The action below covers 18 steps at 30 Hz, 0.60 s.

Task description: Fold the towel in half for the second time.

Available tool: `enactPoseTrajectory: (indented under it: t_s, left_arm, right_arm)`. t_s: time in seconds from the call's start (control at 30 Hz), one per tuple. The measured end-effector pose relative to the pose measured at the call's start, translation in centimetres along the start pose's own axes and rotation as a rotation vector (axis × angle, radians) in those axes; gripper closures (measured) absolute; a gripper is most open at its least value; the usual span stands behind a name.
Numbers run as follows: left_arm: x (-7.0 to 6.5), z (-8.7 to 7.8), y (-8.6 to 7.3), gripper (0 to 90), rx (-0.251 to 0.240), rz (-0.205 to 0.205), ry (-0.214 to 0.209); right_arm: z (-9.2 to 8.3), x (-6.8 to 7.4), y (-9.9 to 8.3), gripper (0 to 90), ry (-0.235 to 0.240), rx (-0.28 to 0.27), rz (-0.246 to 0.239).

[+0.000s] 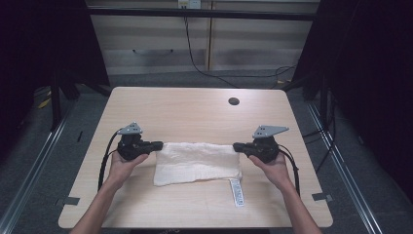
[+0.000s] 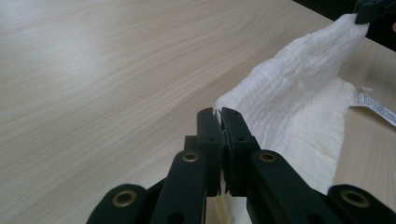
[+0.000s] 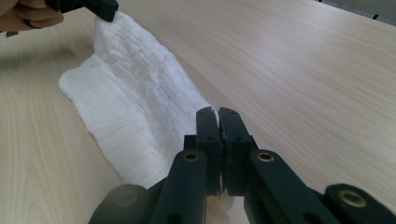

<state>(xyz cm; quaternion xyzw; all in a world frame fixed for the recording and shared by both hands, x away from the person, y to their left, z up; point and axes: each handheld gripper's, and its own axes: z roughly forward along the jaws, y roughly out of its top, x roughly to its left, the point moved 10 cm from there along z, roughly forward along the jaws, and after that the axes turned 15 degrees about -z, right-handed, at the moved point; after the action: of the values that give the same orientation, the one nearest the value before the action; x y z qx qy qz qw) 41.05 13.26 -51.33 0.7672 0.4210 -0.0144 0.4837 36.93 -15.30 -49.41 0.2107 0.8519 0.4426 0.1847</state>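
Starting from the cable hole (image 1: 234,101) near the far edge of the pale wooden table (image 1: 195,107), we find the white crinkled cotton cloth (image 1: 197,163) lying nearer to us than that hole and a little to its left, folded into a flat band with its white printed care label (image 1: 236,192) trailing from the near right corner. At the cloth's left end, the left gripper (image 1: 159,145) has its black jaws clamped together on the far left corner, a sliver of fabric showing between them. At the right end, below and just right of the hole, the right gripper (image 1: 237,146) is pinched the same way on the far right corner. We judge that both corners are secured and the far edge is lifted and stretched between them; folding or spreading the cloth is what remains
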Motion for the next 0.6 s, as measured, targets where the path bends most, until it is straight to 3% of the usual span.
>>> enactPoseTrajectory:
  t_s: [0.4,0.6]
  left_arm:
    - [0.0,0.5,-0.4,87.2,0.014,-0.006,0.014]
    - [0.0,0.7,-0.5,87.2,0.018,-0.006,0.019]
  right_arm:
    - [-0.4,3.8,-1.5,88.1,0.082,0.042,-0.05]
    - [0.3,6.2,-3.3,88.0,0.141,0.108,-0.087]
